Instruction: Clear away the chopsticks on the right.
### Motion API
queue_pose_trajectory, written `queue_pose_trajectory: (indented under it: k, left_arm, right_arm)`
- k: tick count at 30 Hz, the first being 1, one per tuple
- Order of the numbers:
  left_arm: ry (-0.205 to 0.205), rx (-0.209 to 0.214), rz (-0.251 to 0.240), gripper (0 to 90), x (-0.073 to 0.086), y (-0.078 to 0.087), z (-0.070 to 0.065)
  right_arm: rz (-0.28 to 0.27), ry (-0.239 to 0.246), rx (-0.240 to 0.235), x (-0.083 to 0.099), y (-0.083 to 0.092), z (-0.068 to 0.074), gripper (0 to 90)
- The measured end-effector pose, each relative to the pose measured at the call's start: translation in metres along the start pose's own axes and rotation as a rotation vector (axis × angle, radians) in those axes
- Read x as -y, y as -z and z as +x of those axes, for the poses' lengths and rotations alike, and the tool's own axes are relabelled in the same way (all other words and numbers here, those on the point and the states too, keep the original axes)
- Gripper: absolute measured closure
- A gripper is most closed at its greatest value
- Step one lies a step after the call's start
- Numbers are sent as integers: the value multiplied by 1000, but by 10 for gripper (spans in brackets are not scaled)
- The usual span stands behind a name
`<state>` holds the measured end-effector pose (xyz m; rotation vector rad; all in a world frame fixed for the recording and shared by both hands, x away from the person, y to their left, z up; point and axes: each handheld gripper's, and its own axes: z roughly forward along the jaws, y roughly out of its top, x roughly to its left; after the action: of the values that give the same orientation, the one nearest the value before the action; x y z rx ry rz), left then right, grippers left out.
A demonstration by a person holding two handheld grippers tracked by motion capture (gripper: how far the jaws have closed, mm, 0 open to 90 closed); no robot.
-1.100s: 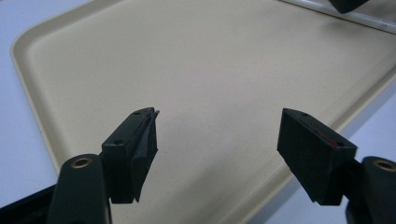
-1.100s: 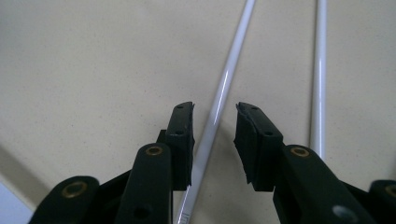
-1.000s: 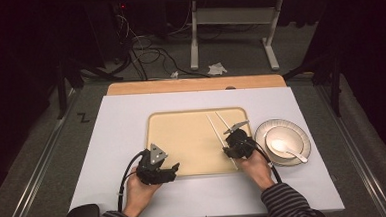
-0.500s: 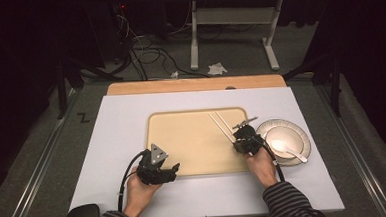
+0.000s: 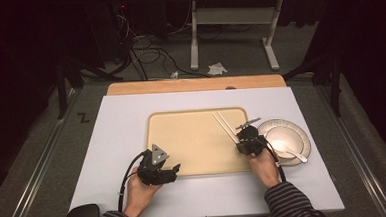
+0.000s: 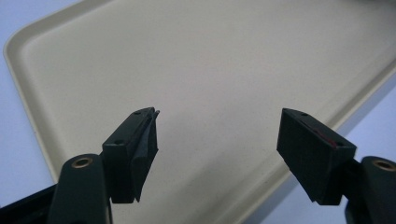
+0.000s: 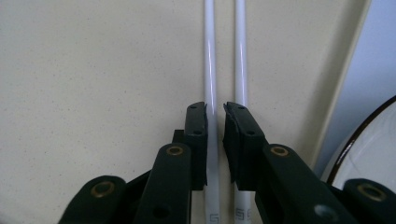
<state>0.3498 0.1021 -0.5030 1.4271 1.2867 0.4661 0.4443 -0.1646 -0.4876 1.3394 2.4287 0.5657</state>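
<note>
Two white chopsticks (image 5: pixel 224 124) lie side by side on the beige tray (image 5: pixel 192 138), near its right edge. My right gripper (image 5: pixel 241 140) sits over their near ends. In the right gripper view the jaws (image 7: pixel 215 109) stand a narrow gap apart around the left chopstick (image 7: pixel 209 56), with a dark sliver between it and one pad. They have just been opening. The other chopstick (image 7: pixel 240 56) runs under the right jaw. My left gripper (image 5: pixel 175 170) rests at the tray's near-left edge. Its jaws (image 6: pixel 217 126) are wide open over bare tray (image 6: pixel 210 56).
A white plate (image 5: pixel 302 135) with a dark rim stands just right of the tray, and a white spoon (image 5: pixel 289 149) lies in it. Its rim (image 7: pixel 359 135) shows beside my right jaw. The tray sits on a white tabletop (image 5: pixel 122 132). A wooden strip (image 5: pixel 195 85) runs along the far edge.
My right hand has shifted slightly to the right over the chopsticks' near ends. The left hand and gripper have stayed put.
</note>
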Motion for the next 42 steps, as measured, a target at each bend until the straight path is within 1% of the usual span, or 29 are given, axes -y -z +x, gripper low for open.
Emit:
queue_pose_trajectory:
  k: [3,5,8,11,15,19,22,24,26,27,31,33,35,42]
  left_arm:
    - [-2,1,0,292,0,0,0]
    - [-2,0,1,293,0,0,0]
    - [-5,2,2,294,0,0,0]
    - [-6,3,6,294,1,0,-1]
    - [-6,6,7,294,2,0,-2]
    - [-11,3,12,294,2,0,-2]
    - [-11,6,12,294,2,-1,-2]
    - [-10,6,13,294,3,-1,-3]
    - [-12,5,14,294,3,-1,-3]
    - [-12,5,13,294,3,-1,-3]
    - [-13,2,14,294,2,0,-2]
    - [-14,2,14,294,2,0,-2]
    - [-11,6,12,294,3,-1,-2]
    - [-8,9,16,294,2,0,-2]
  right_arm:
    - [0,-11,11,1,0,-1,802]
    - [5,-13,9,1,1,-2,807]
    - [8,-14,19,3,2,-2,848]
    - [11,-20,18,5,3,-4,874]
    - [1,-20,23,6,5,-5,882]
    - [-29,-10,24,5,10,-5,883]
    - [-53,2,1,5,12,-4,883]
    - [-51,13,-17,4,10,-1,882]
    - [-38,26,-27,3,5,2,867]
    - [-19,31,-25,2,2,4,849]
    - [-20,15,-18,0,-1,1,810]
    - [-29,4,-22,1,-2,-1,796]
    - [-22,-5,-16,1,-2,-2,782]
    - [-28,-4,-16,1,-2,-3,693]
